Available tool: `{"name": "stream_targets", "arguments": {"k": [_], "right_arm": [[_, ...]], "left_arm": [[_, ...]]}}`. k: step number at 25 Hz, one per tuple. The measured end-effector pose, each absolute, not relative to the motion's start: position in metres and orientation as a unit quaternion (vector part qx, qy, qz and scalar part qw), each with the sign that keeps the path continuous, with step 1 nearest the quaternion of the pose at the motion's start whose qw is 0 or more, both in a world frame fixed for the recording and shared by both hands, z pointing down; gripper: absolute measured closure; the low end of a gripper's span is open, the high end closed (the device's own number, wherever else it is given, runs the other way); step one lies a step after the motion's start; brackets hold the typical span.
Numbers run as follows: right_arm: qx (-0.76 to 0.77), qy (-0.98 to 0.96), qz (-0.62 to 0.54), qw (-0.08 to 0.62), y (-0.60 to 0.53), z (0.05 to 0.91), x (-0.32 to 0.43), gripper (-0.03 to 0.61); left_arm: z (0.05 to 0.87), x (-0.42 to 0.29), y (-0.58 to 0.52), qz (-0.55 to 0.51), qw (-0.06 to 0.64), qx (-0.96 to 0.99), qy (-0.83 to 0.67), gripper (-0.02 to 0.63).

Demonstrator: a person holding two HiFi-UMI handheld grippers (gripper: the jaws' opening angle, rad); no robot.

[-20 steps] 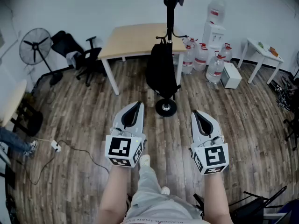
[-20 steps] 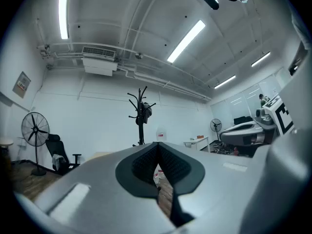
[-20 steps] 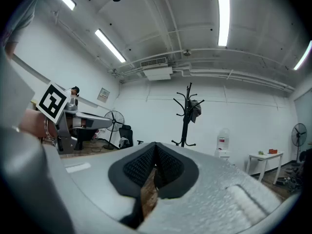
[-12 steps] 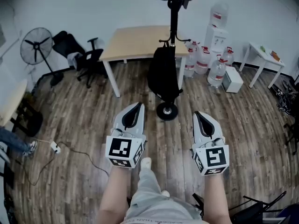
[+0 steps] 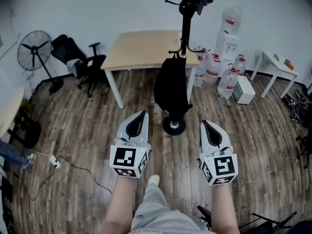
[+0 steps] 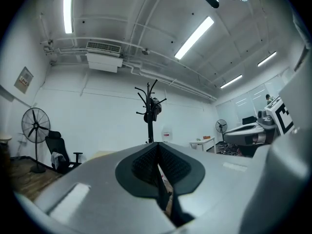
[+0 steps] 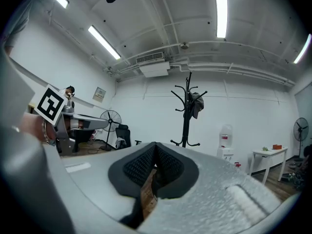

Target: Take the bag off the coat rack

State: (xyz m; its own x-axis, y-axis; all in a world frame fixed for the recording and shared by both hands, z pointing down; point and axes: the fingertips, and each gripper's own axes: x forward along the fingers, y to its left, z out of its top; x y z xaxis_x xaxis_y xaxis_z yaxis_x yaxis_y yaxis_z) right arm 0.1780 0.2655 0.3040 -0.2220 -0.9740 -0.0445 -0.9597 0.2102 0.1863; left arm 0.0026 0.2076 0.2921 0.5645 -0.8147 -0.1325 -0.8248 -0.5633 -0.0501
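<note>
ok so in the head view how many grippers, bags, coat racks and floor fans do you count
grippers: 2, the left gripper and the right gripper, both shut and empty
bags: 1, the black bag hanging on the rack
coat racks: 1, the coat rack
floor fans: 1, the floor fan at far left
total: 5

L claw [image 6: 157,153] closed, coat rack [image 6: 149,115] ahead.

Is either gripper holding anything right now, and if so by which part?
Nothing is held. The left gripper and right gripper are both shut and empty; the black bag hangs on the coat rack, untouched.
</note>
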Motion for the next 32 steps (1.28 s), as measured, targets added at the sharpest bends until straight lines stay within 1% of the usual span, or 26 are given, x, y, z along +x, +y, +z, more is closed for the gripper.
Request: {"name": "stream_targets", "arguments": {"k": [5,12,17,22,32], "right_arm": [[0.619,-0.779,-0.086,0.058,0.206,0.307,0.179,0.577],[0.631,-0.770,-0.084,0.053,0.117,0.302,0.174,0.575],[0.651,-0.753,-0.083,0.058,0.066,0.302,0.171,0.575],[0.658,-0.745,-0.084,0.075,0.039,0.308,0.169,0.575],[0.667,-0.735,-0.076,0.094,0.008,0.320,0.183,0.575]], "left_arm": [[0.292,0.002,0.142,0.051,0.046,-0.883,0.465,0.598],[0.287,-0.004,0.044,0.050,0.049,-0.888,0.454,0.598],[0.287,0.005,-0.009,0.040,0.063,-0.902,0.425,0.600],[0.294,0.007,-0.045,0.039,0.051,-0.911,0.408,0.598],[0.309,0.017,-0.083,0.034,0.040,-0.919,0.390,0.598]]}}
